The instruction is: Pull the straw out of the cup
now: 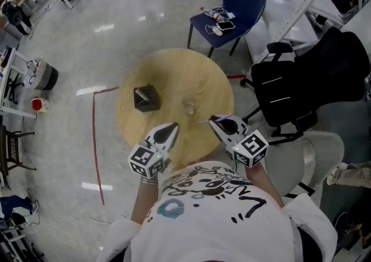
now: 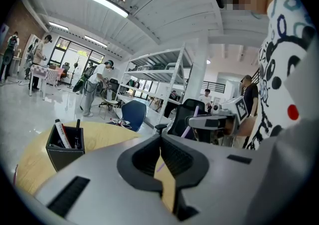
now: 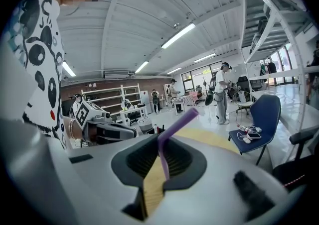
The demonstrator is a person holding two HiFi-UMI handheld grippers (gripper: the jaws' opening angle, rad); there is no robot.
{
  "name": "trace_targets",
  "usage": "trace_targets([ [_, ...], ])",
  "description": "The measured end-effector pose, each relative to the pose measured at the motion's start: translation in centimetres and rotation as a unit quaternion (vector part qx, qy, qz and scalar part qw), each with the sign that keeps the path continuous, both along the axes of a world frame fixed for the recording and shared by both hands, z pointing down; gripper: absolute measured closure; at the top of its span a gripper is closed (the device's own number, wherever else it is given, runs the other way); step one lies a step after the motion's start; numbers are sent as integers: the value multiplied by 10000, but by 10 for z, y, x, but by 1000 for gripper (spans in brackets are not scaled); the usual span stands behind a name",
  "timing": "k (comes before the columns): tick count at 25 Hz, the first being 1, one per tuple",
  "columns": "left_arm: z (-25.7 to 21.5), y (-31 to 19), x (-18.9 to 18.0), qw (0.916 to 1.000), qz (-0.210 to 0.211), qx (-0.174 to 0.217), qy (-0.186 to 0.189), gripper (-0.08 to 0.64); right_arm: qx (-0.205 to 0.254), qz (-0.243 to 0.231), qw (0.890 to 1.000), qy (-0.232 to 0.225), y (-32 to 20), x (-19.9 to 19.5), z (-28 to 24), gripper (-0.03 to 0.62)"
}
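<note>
A clear cup (image 1: 189, 105) stands upright near the middle of the round wooden table (image 1: 174, 69), with no straw in it. The purple straw (image 3: 177, 124) sits pinched between the jaws of my right gripper (image 3: 162, 155) and sticks up and to the right; it is clear of the cup. In the head view my right gripper (image 1: 213, 119) hovers just right of and nearer than the cup, the straw (image 1: 204, 121) poking left from its tip. My left gripper (image 1: 174, 126) hangs over the table's near edge, its jaws (image 2: 160, 144) together with nothing in them.
A black pen holder (image 1: 145, 98) with pens stands on the table's left half. A blue chair (image 1: 232, 6) with small items lies beyond the table, a black office chair (image 1: 301, 81) to the right, a grey chair (image 1: 307, 156) at near right. Red tape (image 1: 95, 139) marks the floor on the left.
</note>
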State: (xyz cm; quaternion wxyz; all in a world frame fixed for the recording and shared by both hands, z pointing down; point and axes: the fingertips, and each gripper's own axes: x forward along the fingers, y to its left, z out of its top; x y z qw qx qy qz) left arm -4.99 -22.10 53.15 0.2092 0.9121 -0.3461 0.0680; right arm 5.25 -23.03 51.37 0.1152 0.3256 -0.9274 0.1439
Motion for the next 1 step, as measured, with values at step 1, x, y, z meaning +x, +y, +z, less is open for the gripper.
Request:
trace_targets([
  [1,0,0,1,10000,2,-1,-2,545,-2,1,10000,-14,-1,1,0,543],
])
